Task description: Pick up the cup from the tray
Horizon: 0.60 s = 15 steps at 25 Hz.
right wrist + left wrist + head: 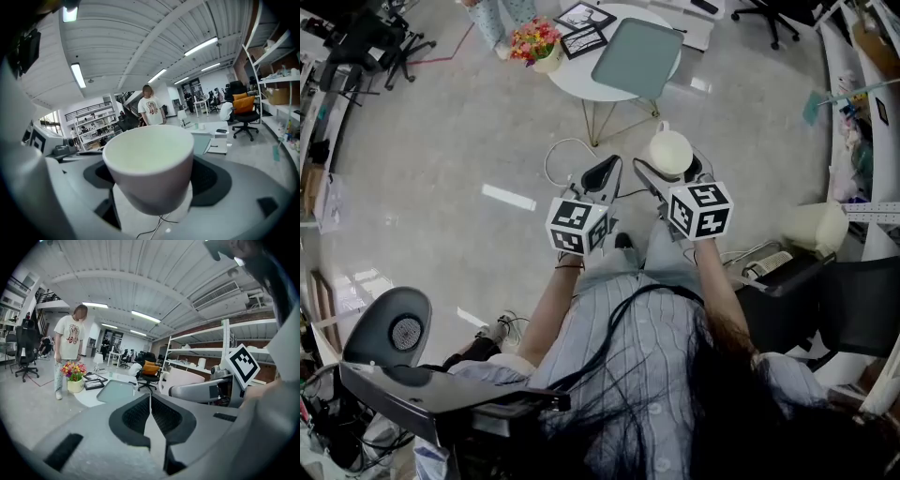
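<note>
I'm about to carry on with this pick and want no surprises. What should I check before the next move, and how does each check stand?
1. Grip on cup: ok, right tool shut on its sides.
2. Cup upright: ok, rim up.
3. Cup off tray: ok, held away from the table.
4. Left tool free: ok, shut on nothing.
5. Cup contents: cannot tell.
6. Space by table: not ok, a person stands there.

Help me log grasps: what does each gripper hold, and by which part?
The right gripper holds the white cup by its opposite sides, below the rim. The left gripper is shut on nothing.
</note>
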Each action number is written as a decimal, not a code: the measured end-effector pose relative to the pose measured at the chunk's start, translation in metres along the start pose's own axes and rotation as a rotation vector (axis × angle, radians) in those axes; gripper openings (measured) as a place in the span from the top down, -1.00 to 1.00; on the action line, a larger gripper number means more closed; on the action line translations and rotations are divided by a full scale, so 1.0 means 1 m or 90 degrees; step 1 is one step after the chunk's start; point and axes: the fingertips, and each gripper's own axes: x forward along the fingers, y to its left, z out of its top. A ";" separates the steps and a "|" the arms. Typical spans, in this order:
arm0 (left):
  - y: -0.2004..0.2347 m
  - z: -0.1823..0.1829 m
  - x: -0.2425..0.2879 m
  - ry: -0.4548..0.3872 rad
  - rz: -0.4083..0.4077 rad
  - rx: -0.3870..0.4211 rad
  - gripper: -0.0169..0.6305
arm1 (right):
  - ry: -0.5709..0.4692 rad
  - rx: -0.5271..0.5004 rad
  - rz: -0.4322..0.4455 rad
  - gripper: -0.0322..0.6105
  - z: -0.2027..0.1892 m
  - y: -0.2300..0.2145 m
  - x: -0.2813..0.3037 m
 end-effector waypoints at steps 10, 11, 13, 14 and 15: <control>-0.039 -0.011 -0.006 0.005 -0.024 0.009 0.90 | 0.009 0.003 -0.012 -0.46 -0.024 -0.003 -0.052; -0.042 -0.011 -0.006 0.007 -0.024 0.010 0.90 | 0.012 0.005 -0.012 -0.46 -0.026 -0.004 -0.056; -0.051 -0.011 -0.006 0.010 -0.024 0.010 0.90 | 0.016 0.009 -0.009 -0.46 -0.030 -0.005 -0.064; -0.056 -0.012 -0.006 0.009 -0.023 0.009 0.90 | 0.017 0.010 -0.007 -0.46 -0.032 -0.005 -0.069; -0.061 -0.012 -0.005 0.007 -0.021 0.008 0.90 | 0.018 0.009 -0.003 -0.46 -0.033 -0.006 -0.074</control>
